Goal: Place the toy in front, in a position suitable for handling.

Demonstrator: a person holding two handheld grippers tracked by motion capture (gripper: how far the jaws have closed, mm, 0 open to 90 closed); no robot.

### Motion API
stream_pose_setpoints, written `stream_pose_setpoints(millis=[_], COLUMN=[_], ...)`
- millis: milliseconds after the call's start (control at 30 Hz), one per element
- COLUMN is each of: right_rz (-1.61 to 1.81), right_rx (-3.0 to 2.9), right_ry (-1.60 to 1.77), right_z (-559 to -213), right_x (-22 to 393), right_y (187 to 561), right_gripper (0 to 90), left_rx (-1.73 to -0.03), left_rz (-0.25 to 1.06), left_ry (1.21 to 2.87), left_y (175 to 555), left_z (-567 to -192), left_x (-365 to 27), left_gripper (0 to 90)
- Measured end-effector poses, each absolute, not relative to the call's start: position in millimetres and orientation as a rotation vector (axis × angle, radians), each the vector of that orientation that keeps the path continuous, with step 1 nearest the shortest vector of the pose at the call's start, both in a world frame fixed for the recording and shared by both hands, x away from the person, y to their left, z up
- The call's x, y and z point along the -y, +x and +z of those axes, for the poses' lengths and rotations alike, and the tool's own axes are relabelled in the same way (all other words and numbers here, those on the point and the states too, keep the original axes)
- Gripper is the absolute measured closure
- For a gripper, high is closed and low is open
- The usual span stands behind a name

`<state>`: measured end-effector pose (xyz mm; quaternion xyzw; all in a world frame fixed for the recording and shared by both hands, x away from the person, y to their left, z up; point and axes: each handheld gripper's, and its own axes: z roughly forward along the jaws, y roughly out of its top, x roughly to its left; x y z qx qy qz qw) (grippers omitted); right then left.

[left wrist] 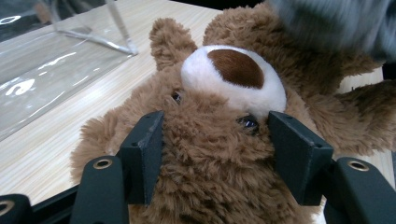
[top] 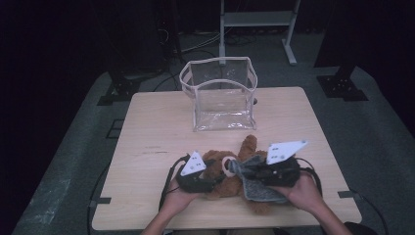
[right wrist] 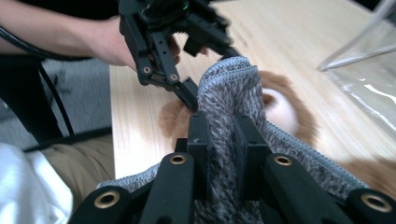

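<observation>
A brown teddy bear [top: 230, 176] lay on its back near the front edge of the wooden desk [top: 156, 132], its head toward the person's left and one paw reaching up toward the far side. The left claw [left wrist: 215, 128] had its two black jaws set on either side of the bear's head, just behind the white muzzle, and the pads pressed into the fur there. The person's left hand [top: 178, 198] carried it from the front edge.

The right claw [right wrist: 224, 133] was clamped on a fold of grey knitted cloth [right wrist: 229, 88], which rose in a ridge between the jaws and spread out below them. From above, that cloth [top: 257, 183] draped over the bear's body, and the right hand [top: 303, 191] held its claw just over it. In the right gripper view the left claw sat just beyond the ridge of cloth, with the bear's pale muzzle blurred behind.

Farther back on the desk, well apart from the bear, a clear plastic bag [top: 220, 95] with white trim stood upright, its mouth open.
</observation>
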<state>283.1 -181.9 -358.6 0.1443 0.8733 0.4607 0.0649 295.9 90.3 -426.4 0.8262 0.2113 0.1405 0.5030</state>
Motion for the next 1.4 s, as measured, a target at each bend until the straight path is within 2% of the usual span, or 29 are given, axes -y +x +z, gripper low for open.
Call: stream_pose_setpoints(millis=[100, 233, 400, 533, 667, 800, 1167, 1400], right_rz=[1.316, 1.300, 1.243, 1.279, 1.269, 1.316, 1.250, 1.248], right_rx=[-2.675, -2.652, -2.640, -2.631, -2.651, -2.640, -2.646, -2.697], right_ry=[0.464, 0.554, 0.593, 0.521, 0.479, 0.525, 0.575, 0.519], right_z=[-373.6, -389.2, -384.4, -375.1, -384.9, -393.5, -398.0, -401.8], right_x=[172.0, 188.8, 204.4, 195.6, 182.9, 190.0, 210.5, 193.0], right_y=[289.9, 295.6, 291.9, 283.6, 281.6, 282.3, 270.2, 269.5], right_gripper=[78.7, 78.9, 78.8, 78.7, 78.4, 78.5, 78.3, 78.4], left_rx=[-0.494, -0.507, -0.534, -0.512, -0.499, -0.465, -0.486, -0.503], left_rz=[0.356, 0.368, 0.331, 0.329, 0.331, 0.330, 0.327, 0.333], left_ry=[2.002, 2.009, 2.020, 2.025, 1.976, 2.002, 2.017, 2.011], left_y=[294.8, 295.5, 300.4, 300.8, 299.4, 300.9, 303.4, 305.1], left_z=[-425.4, -424.2, -433.8, -434.8, -428.4, -429.3, -432.4, -432.5], left_x=[-88.2, -102.2, -107.6, -99.8, -99.8, -92.3, -88.2, -89.2], left_gripper=[36.5, 36.4, 37.2, 38.4, 37.4, 34.8, 35.9, 36.1])
